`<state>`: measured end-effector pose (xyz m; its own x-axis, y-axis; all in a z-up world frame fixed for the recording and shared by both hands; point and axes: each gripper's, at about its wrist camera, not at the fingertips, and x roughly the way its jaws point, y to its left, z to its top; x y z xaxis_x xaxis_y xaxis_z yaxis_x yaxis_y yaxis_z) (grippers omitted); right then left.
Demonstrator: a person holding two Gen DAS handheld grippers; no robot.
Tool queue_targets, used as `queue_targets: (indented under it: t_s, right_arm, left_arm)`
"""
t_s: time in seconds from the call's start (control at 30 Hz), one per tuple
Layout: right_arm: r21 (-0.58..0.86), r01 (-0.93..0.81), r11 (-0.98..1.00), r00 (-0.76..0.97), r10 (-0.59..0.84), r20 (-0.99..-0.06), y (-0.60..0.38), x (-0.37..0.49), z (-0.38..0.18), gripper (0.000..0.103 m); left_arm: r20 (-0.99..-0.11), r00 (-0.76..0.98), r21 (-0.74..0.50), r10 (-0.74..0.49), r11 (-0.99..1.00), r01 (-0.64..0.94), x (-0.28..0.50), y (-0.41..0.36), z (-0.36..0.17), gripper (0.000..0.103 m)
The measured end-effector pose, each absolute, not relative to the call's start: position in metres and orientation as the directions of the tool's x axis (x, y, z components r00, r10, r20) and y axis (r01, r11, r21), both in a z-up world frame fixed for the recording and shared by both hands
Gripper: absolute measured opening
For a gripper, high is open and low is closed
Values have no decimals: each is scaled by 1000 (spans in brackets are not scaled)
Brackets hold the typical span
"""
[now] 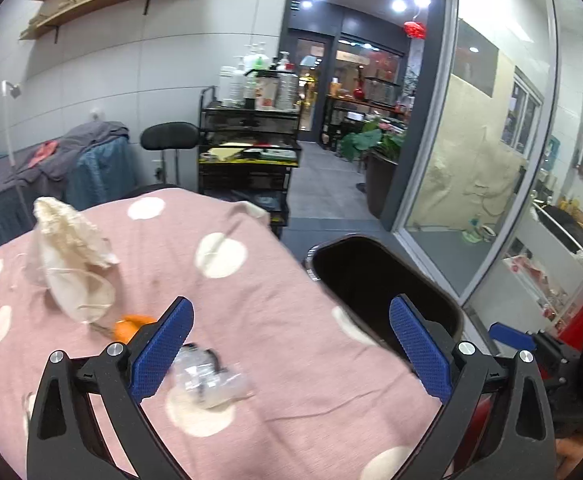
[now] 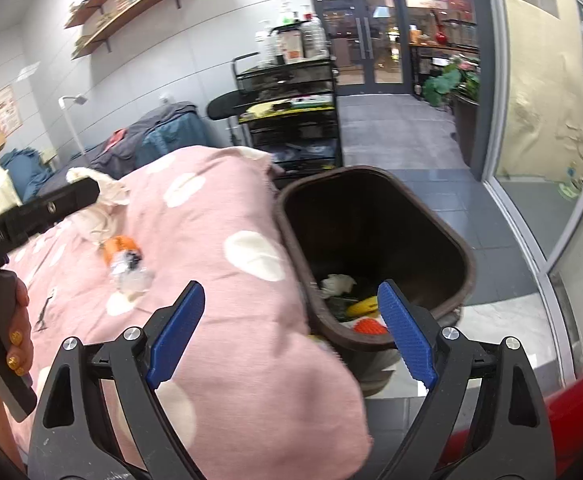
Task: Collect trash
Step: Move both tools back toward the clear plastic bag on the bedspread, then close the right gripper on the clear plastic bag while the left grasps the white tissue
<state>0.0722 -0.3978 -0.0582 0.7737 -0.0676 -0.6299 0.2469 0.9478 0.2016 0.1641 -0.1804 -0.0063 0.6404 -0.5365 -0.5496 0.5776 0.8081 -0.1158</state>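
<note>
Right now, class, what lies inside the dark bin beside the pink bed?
Inside the bin: a crumpled white tissue, something yellow and an orange piece. The near rim and the right gripper hide the rest of the bottom.

One brown bin [image 2: 371, 216], one pink spotted blanket [image 2: 219, 208] — three trash pieces on it, one black cart [image 2: 291, 120].

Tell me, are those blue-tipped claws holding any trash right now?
No. Both the left gripper and the right gripper stand open with nothing between the pads; the clear wrapper lies untouched on the pink blanket.
</note>
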Motion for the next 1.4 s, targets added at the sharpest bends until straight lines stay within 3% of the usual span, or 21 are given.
queue_targets:
  t_s: [0.5, 0.77, 1.03, 1.2, 1.3, 1.37, 1.4]
  right_arm:
    - [209, 29, 977, 748, 117, -653, -316, 116, -51, 87]
    - [212, -53, 976, 682, 191, -706, -279, 156, -59, 87]
    - [227, -129, 965, 569, 259, -780, -246, 208, -77, 87]
    - [167, -141, 976, 506, 216, -835, -228, 242, -90, 87]
    - [152, -145, 978, 467, 203, -861, -221, 256, -100, 73]
    - [141, -162, 977, 444, 200, -873, -216, 263, -107, 50]
    - [146, -167, 975, 433, 206, -878, -215, 266, -111, 45]
  left_arm:
    - [-565, 727, -123, -390, 911, 393, 163, -73, -18, 97]
    - [-619, 725, -161, -304, 952, 261, 178, -4, -39, 97]
    - [-666, 675, -208, -317, 948, 239, 185, 17, -60, 95]
    - [-684, 644, -225, -342, 939, 260, 194, 14, -69, 95]
    - [-692, 635, -212, -343, 938, 276, 201, 8, -71, 95]
    - [-696, 632, -203, -341, 938, 282, 205, 5, -71, 95]
    - [-697, 631, -201, -341, 937, 285, 207, 4, -71, 95]
